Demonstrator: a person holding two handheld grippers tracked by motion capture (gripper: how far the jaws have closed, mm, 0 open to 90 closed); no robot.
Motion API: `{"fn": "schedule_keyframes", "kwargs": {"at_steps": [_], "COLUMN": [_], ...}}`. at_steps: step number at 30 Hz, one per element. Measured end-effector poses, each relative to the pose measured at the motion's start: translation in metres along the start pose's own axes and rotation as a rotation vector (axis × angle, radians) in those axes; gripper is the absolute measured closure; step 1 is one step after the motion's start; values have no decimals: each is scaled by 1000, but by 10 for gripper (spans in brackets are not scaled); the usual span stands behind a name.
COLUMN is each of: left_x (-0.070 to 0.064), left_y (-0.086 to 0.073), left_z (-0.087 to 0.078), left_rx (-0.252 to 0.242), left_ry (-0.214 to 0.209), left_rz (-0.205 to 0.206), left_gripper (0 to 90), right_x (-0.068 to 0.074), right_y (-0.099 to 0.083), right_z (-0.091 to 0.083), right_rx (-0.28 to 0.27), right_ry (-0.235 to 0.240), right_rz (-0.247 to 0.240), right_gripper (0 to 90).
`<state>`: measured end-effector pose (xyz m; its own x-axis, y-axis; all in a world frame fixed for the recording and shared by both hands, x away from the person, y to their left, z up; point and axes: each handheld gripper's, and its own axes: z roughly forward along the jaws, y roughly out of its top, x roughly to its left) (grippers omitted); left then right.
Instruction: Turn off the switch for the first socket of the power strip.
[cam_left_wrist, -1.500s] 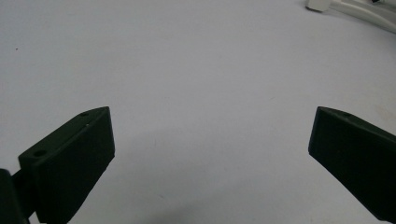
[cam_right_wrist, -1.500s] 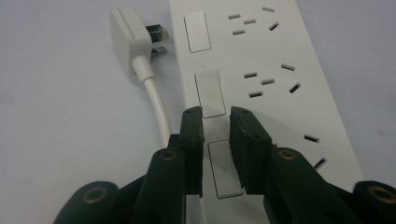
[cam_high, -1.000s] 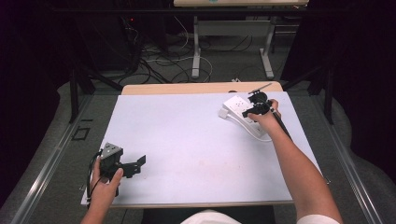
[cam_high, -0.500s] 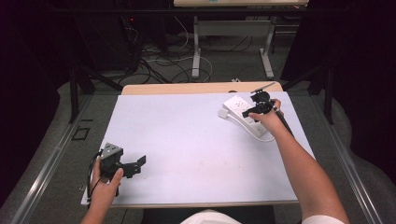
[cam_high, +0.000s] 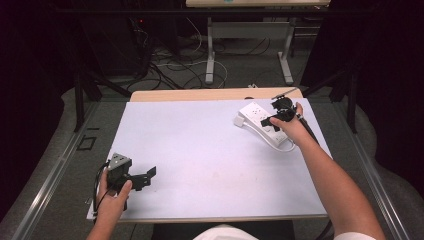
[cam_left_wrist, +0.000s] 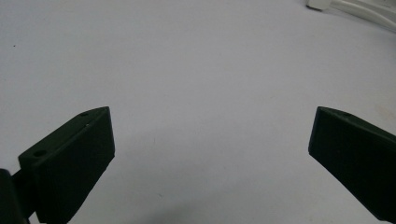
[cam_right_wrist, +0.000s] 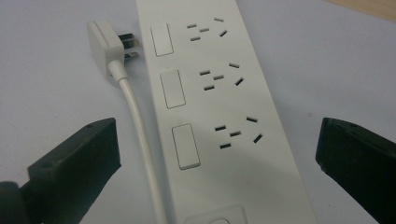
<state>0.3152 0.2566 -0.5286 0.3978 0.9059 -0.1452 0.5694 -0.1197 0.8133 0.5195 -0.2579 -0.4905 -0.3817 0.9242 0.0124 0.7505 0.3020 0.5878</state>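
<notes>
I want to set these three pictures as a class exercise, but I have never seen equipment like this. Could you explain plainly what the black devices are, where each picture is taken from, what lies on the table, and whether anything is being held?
A person sits at a table and holds a hand-operated grasping tool in each hand; there is no robot arm. The high view looks down from above: the left tool sits near the table's front left corner, and the right tool hovers at the far right. The other two pictures come from cameras riding on the tools, looking along their two black jaws. On the white table top lies a white power strip with three rows of sockets and switches, and beside it its white cord and plug. In the right tool's picture the jaws stand wide apart on either side of the strip. The left tool's jaws are also apart over bare table. Nothing is held.
</notes>
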Motion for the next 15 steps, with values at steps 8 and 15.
{"fn": "schedule_keyframes", "kwargs": {"at_steps": [8,15], "left_x": [0,-1], "left_y": [0,1], "left_z": [1,2], "left_rx": [8,-3], "left_ry": [-3,-4], "left_rz": [-5,-10], "left_gripper": [2,2], "right_x": [8,11], "right_y": [0,0], "right_z": [-8,-12], "right_rx": [-17,-30], "right_ry": [12,13], "right_rz": [-8,-20], "right_gripper": [0,0]}}
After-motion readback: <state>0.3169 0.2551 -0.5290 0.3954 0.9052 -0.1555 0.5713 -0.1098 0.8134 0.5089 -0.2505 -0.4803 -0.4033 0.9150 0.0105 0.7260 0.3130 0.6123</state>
